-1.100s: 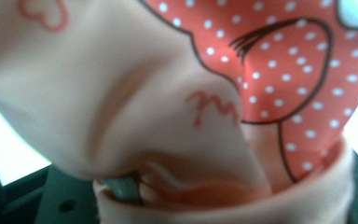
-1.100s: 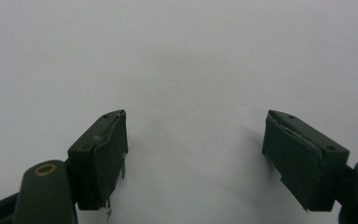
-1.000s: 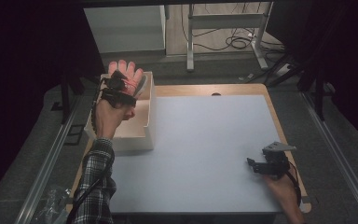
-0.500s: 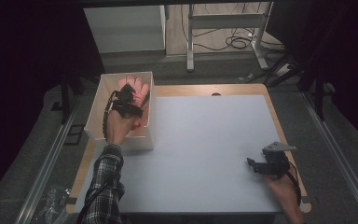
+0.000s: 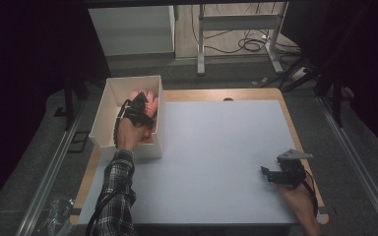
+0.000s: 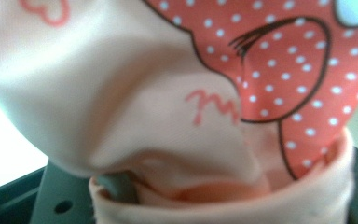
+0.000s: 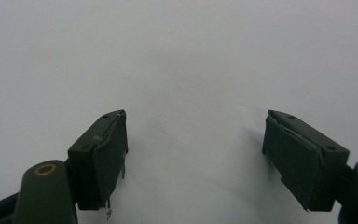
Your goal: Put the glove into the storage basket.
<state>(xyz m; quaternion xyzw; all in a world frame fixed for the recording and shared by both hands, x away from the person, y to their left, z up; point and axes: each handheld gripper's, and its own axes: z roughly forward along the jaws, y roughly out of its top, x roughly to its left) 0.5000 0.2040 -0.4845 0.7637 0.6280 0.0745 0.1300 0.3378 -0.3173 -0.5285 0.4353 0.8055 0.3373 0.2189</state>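
Lowered since a second back, left gripper [image 5: 140,109] with pink glove [image 5: 146,101] into white box [image 5: 103,110], jaws just easing apart around it; release pending; right gripper [image 5: 275,174] wide, idle on bench [image 5: 216,147].

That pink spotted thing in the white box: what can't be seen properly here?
- Pink glove: in the high view the left gripper and hand cover most of it.
- Glove print: blurred and cut off by the left gripper view's edges.
- White box floor: hidden by hand and near wall.
- Left jaws: hidden under the cloth.
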